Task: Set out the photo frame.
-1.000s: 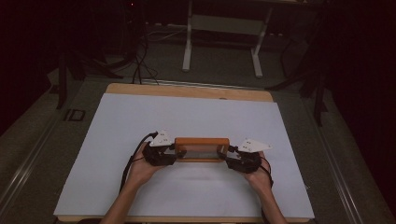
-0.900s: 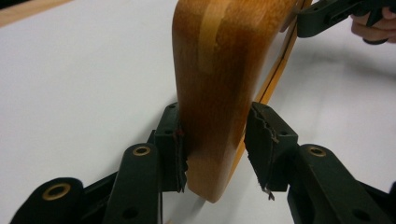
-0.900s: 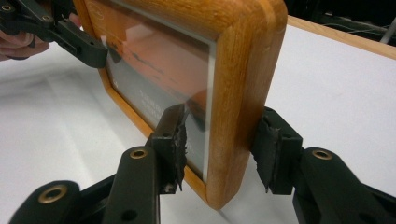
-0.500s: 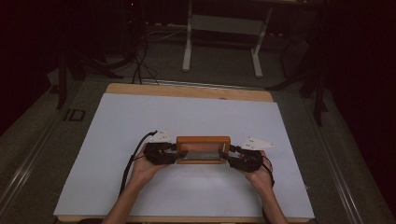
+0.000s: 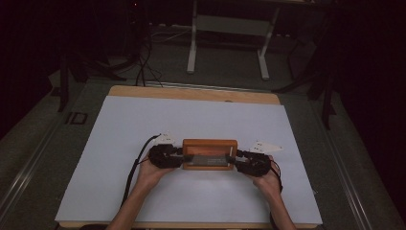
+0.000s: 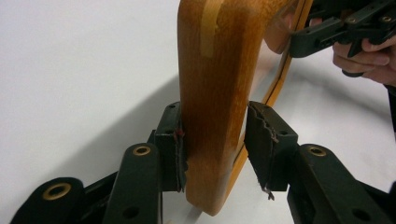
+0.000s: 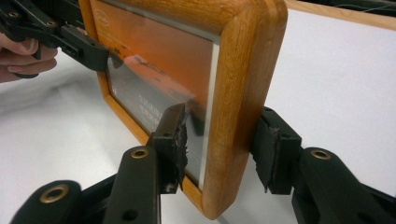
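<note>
The wooden picture frame lies long-axis left to right between my grippers: left gripper straddles its left end loosely, right gripper clamps its right end.

Dim room, dark at the edges. White sheet over a wooden table, bare wood along the far edge. Grey floor all round. Beyond the table, a white stand on two legs. Black cables on the floor at far left.
</note>
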